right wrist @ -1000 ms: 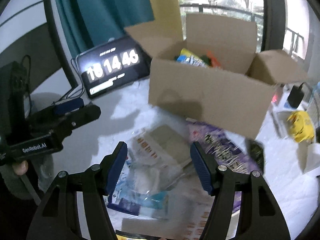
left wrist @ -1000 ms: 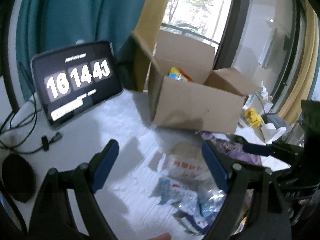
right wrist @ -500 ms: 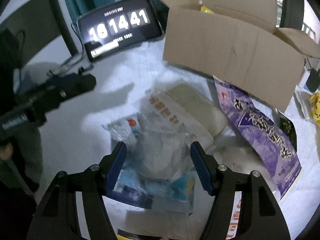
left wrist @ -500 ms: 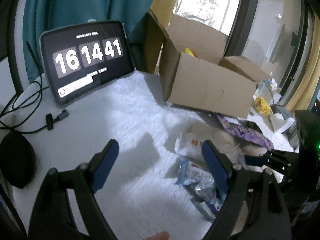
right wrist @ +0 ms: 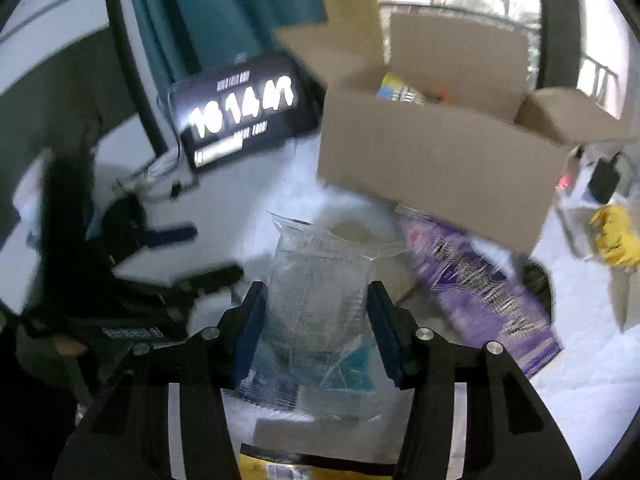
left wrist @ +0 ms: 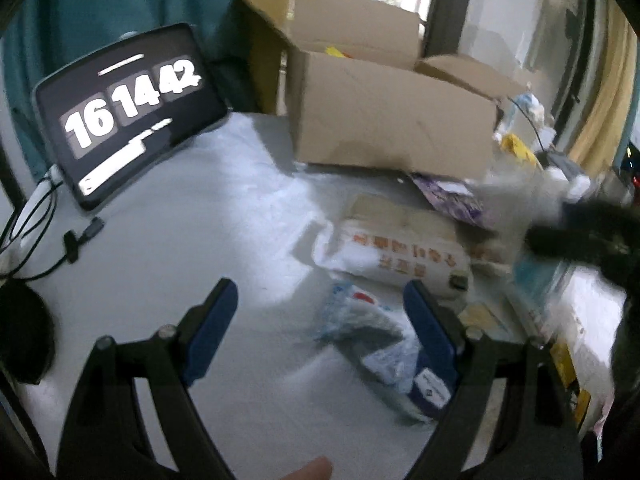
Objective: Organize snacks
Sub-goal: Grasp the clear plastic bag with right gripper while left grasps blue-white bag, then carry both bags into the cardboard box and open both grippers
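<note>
My right gripper (right wrist: 318,328) is shut on a clear plastic snack packet (right wrist: 316,292) with blue print at its bottom and holds it above the table. An open cardboard box (right wrist: 436,160) with snacks inside stands behind it; it also shows in the left wrist view (left wrist: 392,116). My left gripper (left wrist: 320,328) is open and empty above the white table, over a small clear-and-blue packet (left wrist: 372,332). A white packet with orange print (left wrist: 396,252) and a purple bag (right wrist: 480,280) lie on the table.
A tablet showing a clock (left wrist: 124,116) leans at the back left, with cables (left wrist: 60,240) and a black round object (left wrist: 24,332) beside it. Yellow items (right wrist: 612,236) and clutter lie right of the box. A yellow packet (right wrist: 304,468) lies at the front edge.
My right gripper has closed on the clear packet and lifted it off the pile toward the box. My left gripper has shifted a little and stays open.
</note>
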